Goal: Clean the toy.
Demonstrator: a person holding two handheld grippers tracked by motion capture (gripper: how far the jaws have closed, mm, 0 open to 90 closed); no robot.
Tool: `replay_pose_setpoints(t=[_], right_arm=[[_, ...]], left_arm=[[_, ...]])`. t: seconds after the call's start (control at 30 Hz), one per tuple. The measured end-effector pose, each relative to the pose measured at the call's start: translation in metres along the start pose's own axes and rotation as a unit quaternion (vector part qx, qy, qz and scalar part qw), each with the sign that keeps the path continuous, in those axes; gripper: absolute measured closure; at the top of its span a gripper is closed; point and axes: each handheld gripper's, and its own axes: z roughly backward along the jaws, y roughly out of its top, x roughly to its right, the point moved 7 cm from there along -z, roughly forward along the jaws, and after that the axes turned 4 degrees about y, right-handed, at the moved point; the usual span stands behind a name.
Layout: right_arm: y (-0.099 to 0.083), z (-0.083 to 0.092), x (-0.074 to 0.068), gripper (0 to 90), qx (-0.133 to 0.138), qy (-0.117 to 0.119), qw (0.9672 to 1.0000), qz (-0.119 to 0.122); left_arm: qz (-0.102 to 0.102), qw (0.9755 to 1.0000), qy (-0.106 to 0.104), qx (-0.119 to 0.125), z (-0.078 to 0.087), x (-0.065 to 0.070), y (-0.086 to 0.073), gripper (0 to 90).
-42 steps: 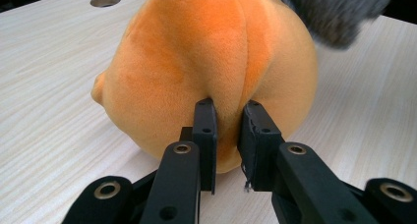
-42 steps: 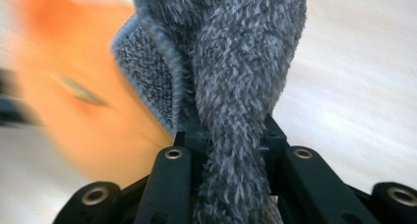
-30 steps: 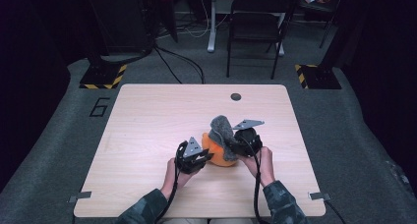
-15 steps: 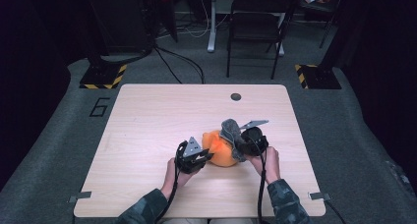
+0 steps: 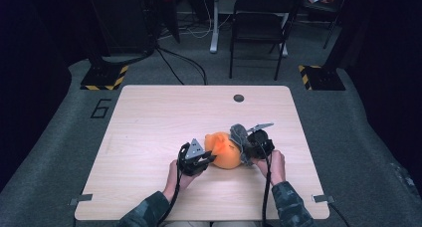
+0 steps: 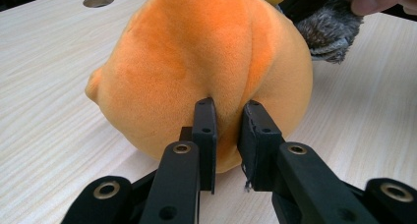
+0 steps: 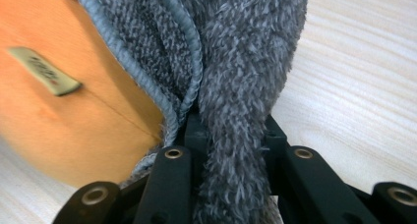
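I have the left gripper [image 5: 208, 158] pinched on a fold of the orange plush [image 5: 224, 150]; in the left gripper view [image 6: 227, 126] the two black jaws stand close together with a ridge of orange fabric squeezed between them, low on the plush's near side. The plush [image 6: 206, 62] sits on the table [image 5: 149, 117], a little toward five o'clock from the table's middle, near my edge.

The right gripper [image 5: 247, 148] is clamped on the grey cloth [image 5: 238, 135]. In the right gripper view [image 7: 231, 130] a thick roll of fuzzy grey cloth [image 7: 241, 62] runs up between the jaws, which press on it from both sides, nearly closed. The cloth's stitched hem curves just left of the jaws, and it lies against the plush [image 7: 59, 121], which carries a small tan label [image 7: 44, 71].

From the high view the cloth drapes over the plush at about two o'clock on it, touching it. My left gripper sits at eight o'clock of the plush and the right at three o'clock, one on each side. The round hole [image 5: 239, 98] in the table lies at twelve o'clock from the plush, well apart. A chair [image 5: 261, 23] stands on the floor beyond the table's far edge.
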Motion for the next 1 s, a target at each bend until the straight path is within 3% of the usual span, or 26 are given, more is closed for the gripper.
replay_pose_setpoints(t=[0.33, 0.57, 0.7, 0.8, 0.9, 1.0], right_arm=[[-0.016, -0.019, 0.012, 73.5, -0.044, -0.019, 0.9988, -0.01], [-0.016, -0.019, 0.014, 73.5, -0.047, -0.029, 0.9985, -0.009], [-0.007, -0.006, 0.012, 73.6, -0.031, -0.032, 0.999, 0.001], [0.006, 0.014, 0.006, 73.6, 0.006, -0.028, 0.9996, 0.006], [0.02, 0.035, -0.007, 73.6, 0.041, -0.003, 0.9991, 0.012], [0.028, 0.044, -0.027, 73.6, 0.049, 0.026, 0.9981, 0.029]], left_arm=[[0.001, 1.0, 0.0, -0.002, 0.0, -0.001, -0.001, 77.8], [-0.002, 1.0, 0.005, -0.001, 0.001, -0.001, -0.001, 77.7], [0.005, 1.0, 0.006, -0.005, 0.001, -0.004, -0.002, 77.7], [0.013, 0.9999, 0.004, -0.01, -0.002, -0.006, -0.005, 77.6], [0.013, 0.9999, 0.004, -0.009, -0.002, -0.006, -0.005, 77.5], [0.012, 0.9999, 0.004, -0.008, -0.002, -0.005, -0.005, 77.5]])
